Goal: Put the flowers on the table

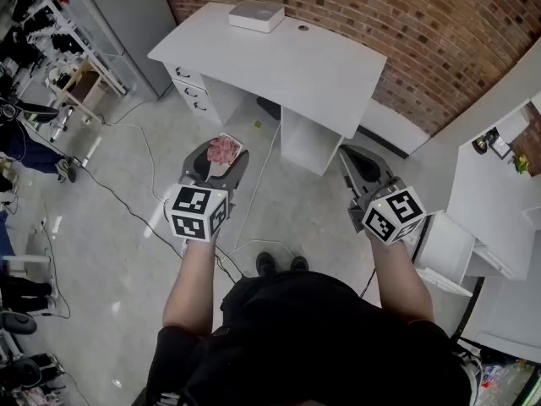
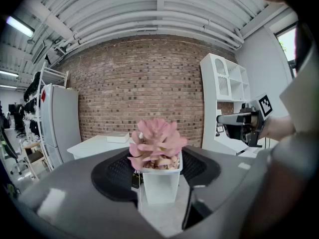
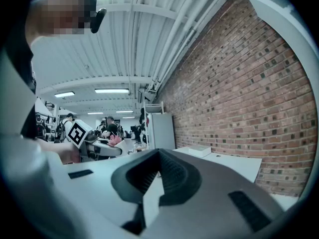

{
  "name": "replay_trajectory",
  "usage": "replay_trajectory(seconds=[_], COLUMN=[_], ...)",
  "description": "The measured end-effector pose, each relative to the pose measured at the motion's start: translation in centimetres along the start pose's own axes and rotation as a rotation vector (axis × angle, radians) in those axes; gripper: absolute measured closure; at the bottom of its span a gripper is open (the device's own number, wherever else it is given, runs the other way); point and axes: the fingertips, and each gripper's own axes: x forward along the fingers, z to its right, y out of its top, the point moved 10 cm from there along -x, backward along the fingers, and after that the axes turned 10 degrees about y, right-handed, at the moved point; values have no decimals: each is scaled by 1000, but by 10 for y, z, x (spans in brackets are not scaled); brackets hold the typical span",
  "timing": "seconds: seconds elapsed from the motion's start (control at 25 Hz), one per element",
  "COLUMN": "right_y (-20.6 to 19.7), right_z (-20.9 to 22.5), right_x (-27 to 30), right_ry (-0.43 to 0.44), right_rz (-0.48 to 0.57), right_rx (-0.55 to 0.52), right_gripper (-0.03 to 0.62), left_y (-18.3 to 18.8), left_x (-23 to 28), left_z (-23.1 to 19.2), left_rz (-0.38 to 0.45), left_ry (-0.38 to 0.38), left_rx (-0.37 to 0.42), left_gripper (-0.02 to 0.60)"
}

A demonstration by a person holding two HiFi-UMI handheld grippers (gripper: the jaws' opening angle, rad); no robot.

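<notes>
Left gripper (image 1: 223,159) clasping potted pink flowers (image 2: 155,142) just short of the white desk (image 1: 287,66), right gripper (image 1: 353,161) clenched, empty, near its front edge

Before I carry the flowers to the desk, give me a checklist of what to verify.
1. Left gripper closed on the pot: ok.
2. Pot upright, flowers on top: ok.
3. Right gripper jaws together, nothing held: ok.
4. Bare room on the desk beside the box: ok.
5. Floor path free: not ok, a cable lies in front of the desk.
6. Grip firm enough for walking: cannot tell.
</notes>
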Motion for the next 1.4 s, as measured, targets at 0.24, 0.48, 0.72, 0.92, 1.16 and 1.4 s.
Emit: replay_trajectory(seconds=[0.24,0.48,0.72,0.92,1.16,1.4], right_y=[3,3,8,5,0,-13], right_z=[-6,-16,-29,-40,-40,-9], right_x=[14,29,46,61,75,89], right_ry=[0,-17,-2,-8,6,29], right_rz=[4,-7,8,29,16,23], right_rx=[-11,-16,-27,5,33,68], right_gripper=[589,589,588,588,588,588], left_y=[-1,-6,-13,-18,-23,-26], left_x=[-2,-5,-14,-20,-16,12], left_z=[-13,-31,-54,-70,-80,-84], left_rz=[12,16,28,34,14,-15], left_ry=[-2,-15,-18,-22,-28,-9], left_rx=[7,-4,-6,1,-3,-2], left_gripper=[311,311,311,311,311,311])
